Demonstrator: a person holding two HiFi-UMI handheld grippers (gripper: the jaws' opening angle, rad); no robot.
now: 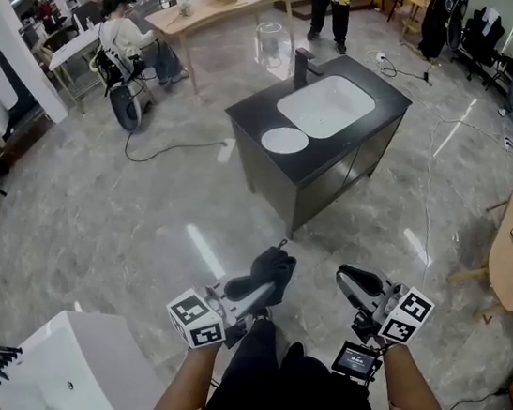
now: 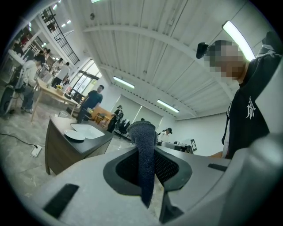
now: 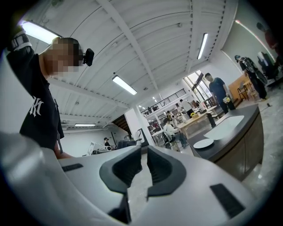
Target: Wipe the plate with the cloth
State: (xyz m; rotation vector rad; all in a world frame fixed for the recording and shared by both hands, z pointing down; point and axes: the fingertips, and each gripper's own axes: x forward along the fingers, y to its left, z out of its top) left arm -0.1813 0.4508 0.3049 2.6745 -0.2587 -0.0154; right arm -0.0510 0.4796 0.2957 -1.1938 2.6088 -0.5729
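left hand-held gripper (image 1: pixel 253 297) clamped on the dark cloth (image 1: pixel 273 267) | right hand-held gripper (image 1: pixel 354 282) – jaws all but together, holding nothing | white plate (image 1: pixel 284 139) on black surface (image 1: pixel 254 114) by the sink (image 1: pixel 325 106) – well away from both | shirt (image 2: pixel 250 112) logo reads NY

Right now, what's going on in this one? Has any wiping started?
Not yet. A person stands on the floor some way from the dark counter, with a tool in each hand. The left tool is shut on a dark cloth, which hangs between its jaws. The right tool holds nothing, and its jaws are nearly together. The white plate lies on the counter beside the sink, and neither tool is near it.
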